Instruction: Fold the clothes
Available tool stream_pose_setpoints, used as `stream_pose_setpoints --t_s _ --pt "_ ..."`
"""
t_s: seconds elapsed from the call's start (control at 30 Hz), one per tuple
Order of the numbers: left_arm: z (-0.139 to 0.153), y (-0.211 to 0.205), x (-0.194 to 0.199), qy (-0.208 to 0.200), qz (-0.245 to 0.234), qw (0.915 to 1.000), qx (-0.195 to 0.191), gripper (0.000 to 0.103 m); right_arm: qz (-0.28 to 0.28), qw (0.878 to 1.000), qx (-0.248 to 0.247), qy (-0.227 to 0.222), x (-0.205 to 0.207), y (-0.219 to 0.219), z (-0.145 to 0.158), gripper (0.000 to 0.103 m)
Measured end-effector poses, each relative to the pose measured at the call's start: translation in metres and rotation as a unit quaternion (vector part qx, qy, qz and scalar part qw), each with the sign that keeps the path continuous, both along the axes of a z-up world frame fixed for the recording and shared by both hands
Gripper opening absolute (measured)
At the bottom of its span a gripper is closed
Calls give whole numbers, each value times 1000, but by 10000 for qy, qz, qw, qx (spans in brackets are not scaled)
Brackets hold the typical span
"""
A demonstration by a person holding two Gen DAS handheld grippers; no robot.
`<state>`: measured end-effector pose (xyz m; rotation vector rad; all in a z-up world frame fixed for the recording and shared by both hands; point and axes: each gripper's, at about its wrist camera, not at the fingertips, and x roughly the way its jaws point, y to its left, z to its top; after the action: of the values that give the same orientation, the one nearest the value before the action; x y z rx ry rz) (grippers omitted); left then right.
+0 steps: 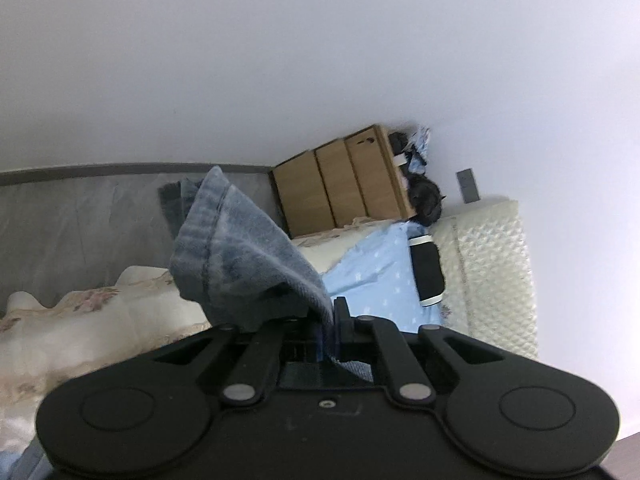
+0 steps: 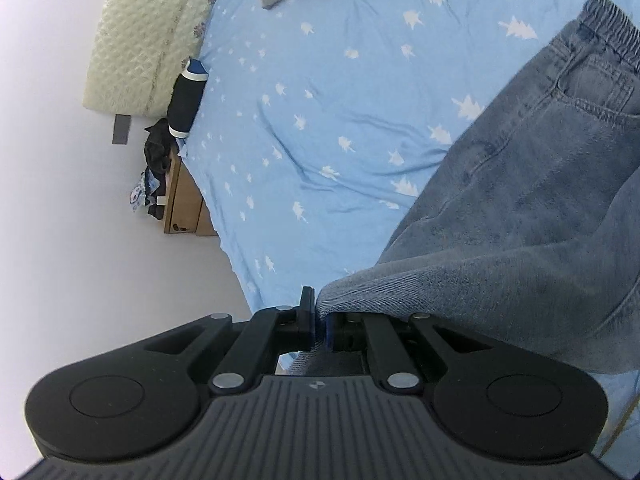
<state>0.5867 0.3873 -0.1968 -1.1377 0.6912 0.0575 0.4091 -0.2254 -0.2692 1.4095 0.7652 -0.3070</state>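
Left wrist view: I am seeing the left gripper (image 1: pixel 327 322) clamping jeans (image 1: pixel 244 248), denim hiding its fingertips; the right gripper (image 2: pixel 318 320) is pinching the jeans hem, waistband cut off.

Wall: plain white (image 1: pixel 280 60), filling the upper frame.
Floor: grey (image 1: pixel 80 216), seen mid-left.
Bed: light blue sheet with white leaf prints (image 2: pixel 320 100), frame centre.
Cabinet: light brown wooden bedside unit (image 1: pixel 344 184), placed right of centre.
Headboard: cream quilted (image 2: pixel 136 28), upper left.
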Motion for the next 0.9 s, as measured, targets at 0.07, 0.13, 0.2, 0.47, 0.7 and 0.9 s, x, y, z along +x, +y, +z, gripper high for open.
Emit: stream_pose_setpoints --t_s 0.07,0.13,0.2,0.47,0.7,0.9 --pt "-27 -8 10 250 23 9997 -9 5 8 9999 55 94 -2 -1 -7 6" --pt "-52 -15 9 529 79 9985 -94 5 41 9998 120 175 -3 0 -15 7" --pt "-73 -16 5 825 128 9963 -202 8 138 9995 146 232 -5 1 -19 10" --pt "-110 -18 -49 1649 200 9858 -266 47 522 9971 233 492 -10 6 -27 20" --pt "-115 -14 -145 2141 442 9733 -694 50 943 9936 55 625 -8 25 -23 30" --pt "-130 -53 -214 2727 -399 9578 -823 51 1113 9911 58 728 -30 36 -19 34"
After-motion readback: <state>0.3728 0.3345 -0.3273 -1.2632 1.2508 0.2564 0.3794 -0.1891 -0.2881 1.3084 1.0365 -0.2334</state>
